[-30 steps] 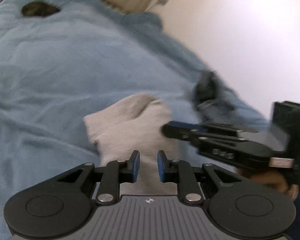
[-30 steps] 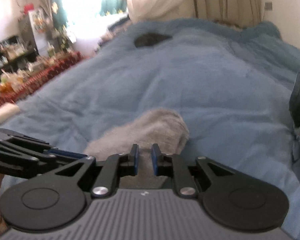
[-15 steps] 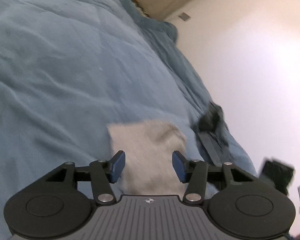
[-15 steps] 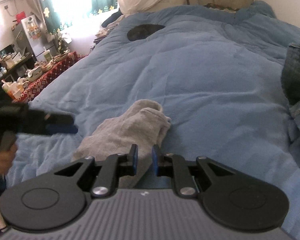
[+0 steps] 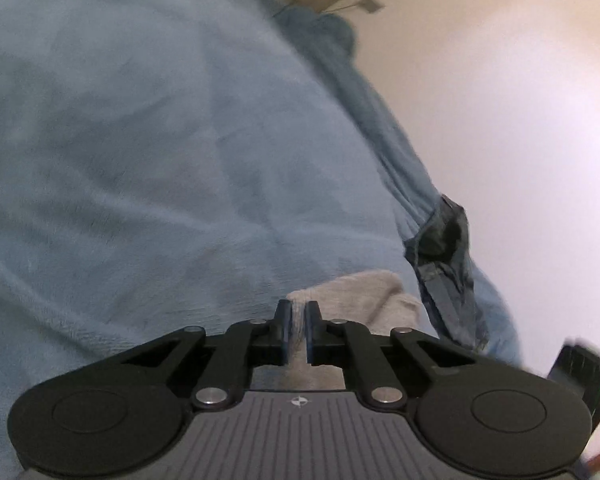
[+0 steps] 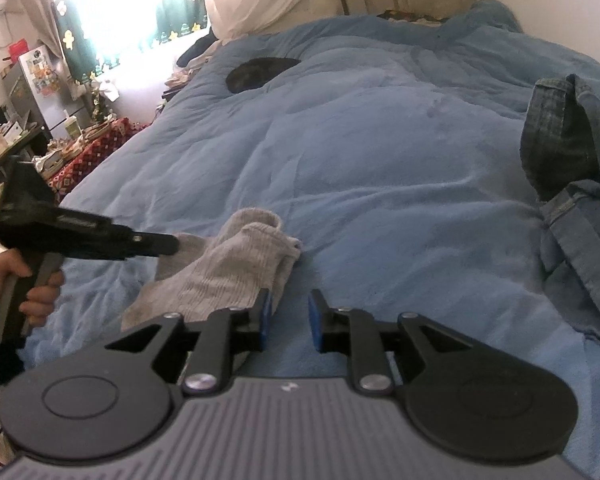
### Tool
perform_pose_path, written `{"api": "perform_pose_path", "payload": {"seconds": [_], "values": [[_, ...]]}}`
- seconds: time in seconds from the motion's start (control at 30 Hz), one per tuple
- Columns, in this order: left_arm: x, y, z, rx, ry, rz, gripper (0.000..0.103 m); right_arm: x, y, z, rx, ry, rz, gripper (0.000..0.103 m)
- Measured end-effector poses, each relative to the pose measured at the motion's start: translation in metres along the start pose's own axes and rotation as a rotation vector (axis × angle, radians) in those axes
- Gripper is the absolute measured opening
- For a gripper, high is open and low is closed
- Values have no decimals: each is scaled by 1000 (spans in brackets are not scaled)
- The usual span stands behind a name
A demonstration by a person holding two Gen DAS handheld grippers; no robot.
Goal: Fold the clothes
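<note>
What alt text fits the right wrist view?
Right gripper, jaws opening and empty, hovers beside a grey sock on a blue blanket. Left gripper pinches the sock's far side; blue jeans lie at right.

The blanket [image 6: 380,160] spread over the bed is plain light blue, with no print. On it near the front edge lies a pale grey sock [image 6: 236,264] with fine ribbing. At the bed's right edge the jeans [image 6: 572,184] are dark denim blue, darker inside the leg opening. A black patch [image 6: 260,72] sits toward the far left corner; what it is cannot be told. Both grippers are black with blue pads [image 6: 266,316]. Beside the bed's left edge a cloth [image 6: 92,152] shows a red and white diamond pattern. The wall [image 5: 500,100] is off-white.
</note>
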State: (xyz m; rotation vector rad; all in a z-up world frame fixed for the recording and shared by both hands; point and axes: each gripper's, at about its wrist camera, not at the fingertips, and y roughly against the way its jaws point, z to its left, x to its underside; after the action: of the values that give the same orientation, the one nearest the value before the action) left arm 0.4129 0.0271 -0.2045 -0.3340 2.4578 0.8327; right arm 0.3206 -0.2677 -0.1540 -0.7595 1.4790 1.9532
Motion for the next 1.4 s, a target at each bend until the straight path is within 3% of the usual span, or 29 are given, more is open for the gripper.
{"api": "perform_pose_path", "payload": {"seconds": [0.17,0.33,0.43,0.67,0.8,0.9,1.03,1.1,1.13,1.17,1.2,1.4], "values": [[22,26,-66,-82,-402,-82,7,0,4,0,-9,-23,-15,22],[71,25,-112,-176,-804,-51,7,-2,11,7,-21,-14,-30,22],[92,22,-112,-230,-892,-7,9,-5,14,9,-31,-11,-39,22],[105,30,-106,-258,-879,-5,9,-31,3,7,-67,-46,-53,24],[102,32,-107,-253,-846,-26,9,-56,-24,-11,-84,-150,-30,45],[93,43,-102,-235,-765,-79,9,-71,-50,-28,-115,-244,30,45],[77,52,-93,-223,-681,-124,14,-80,-84,-38,-135,-275,165,46],[74,51,-96,-218,-687,-129,16,-79,-91,-41,-168,-285,200,42],[73,50,-98,-216,-693,-130,17,-79,-93,-42,-188,-288,212,35],[74,50,-100,-209,-699,-130,18,-79,-91,-42,-215,-280,202,15],[74,48,-102,-201,-706,-128,21,-80,-87,-41,-238,-260,185,12],[74,31,-102,-225,-747,-122,28,-82,-54,-16,-295,31,84,10]]}}
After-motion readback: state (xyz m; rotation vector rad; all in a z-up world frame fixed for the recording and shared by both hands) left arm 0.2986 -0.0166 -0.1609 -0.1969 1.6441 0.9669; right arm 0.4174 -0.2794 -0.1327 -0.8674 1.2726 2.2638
